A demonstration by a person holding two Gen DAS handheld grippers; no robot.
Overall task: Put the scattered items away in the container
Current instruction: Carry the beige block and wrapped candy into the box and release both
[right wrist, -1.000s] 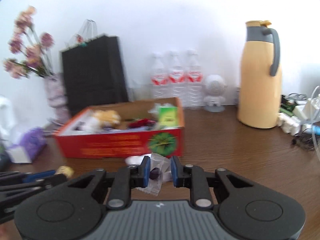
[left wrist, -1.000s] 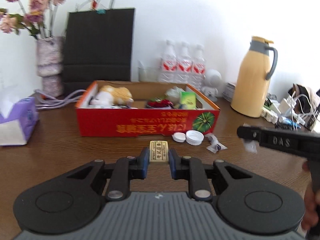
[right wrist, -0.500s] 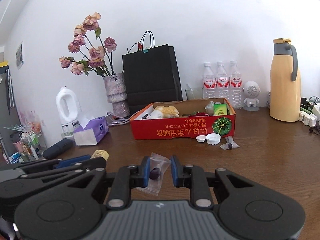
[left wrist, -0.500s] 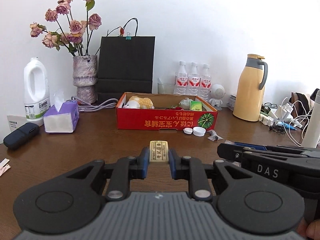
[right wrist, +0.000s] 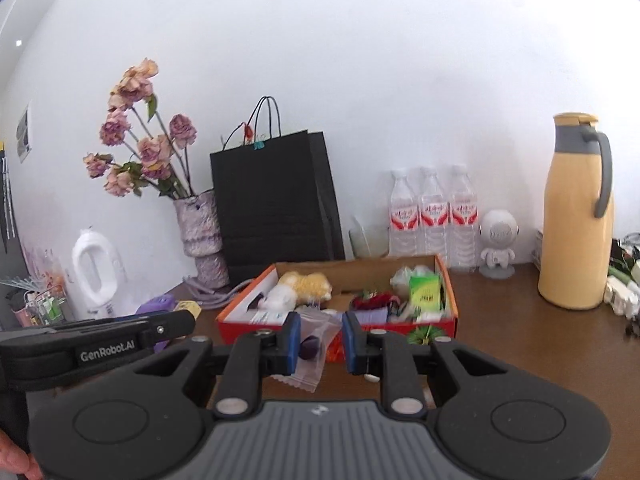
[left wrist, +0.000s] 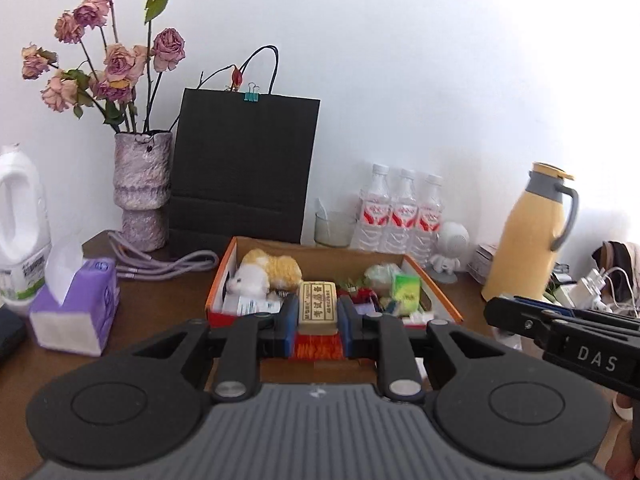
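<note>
Both grippers had come up and closer to the red cardboard box (left wrist: pixel 256 317) since the earlier pictures, where they hung lower and farther back over the brown wooden table (right wrist: pixel 520 332). The box looked much bigger, and you could see down into it.

The left gripper (left wrist: pixel 318 322) was closed on a small flat tan block with printed writing (left wrist: pixel 318 306). The block sat right between the 2 blue pads, with both pads pressing its sides. It stuck out past the tips and hung in front of the near wall of the box, not yet over the inside.

The right gripper (right wrist: pixel 319 342) was only a little open and pinched a small clear plastic wrapper with a dark purple sweet inside (right wrist: pixel 310 346). The wrapper drooped below the pads, in front of the same near wall.

To do this step well, I think each hand should go on forward until its thing is fully past the near wall. Then it should dip a little and let go over a bare spot, not on top of the fluffy yellow and white toy (left wrist: pixel 270 274) or the green packet (left wrist: pixel 406 292). The 2 grippers were near each other, so dropping 1 thing at a time would keep them from bumping. The soft wrapper could catch on the wall if it went in too low.
</note>
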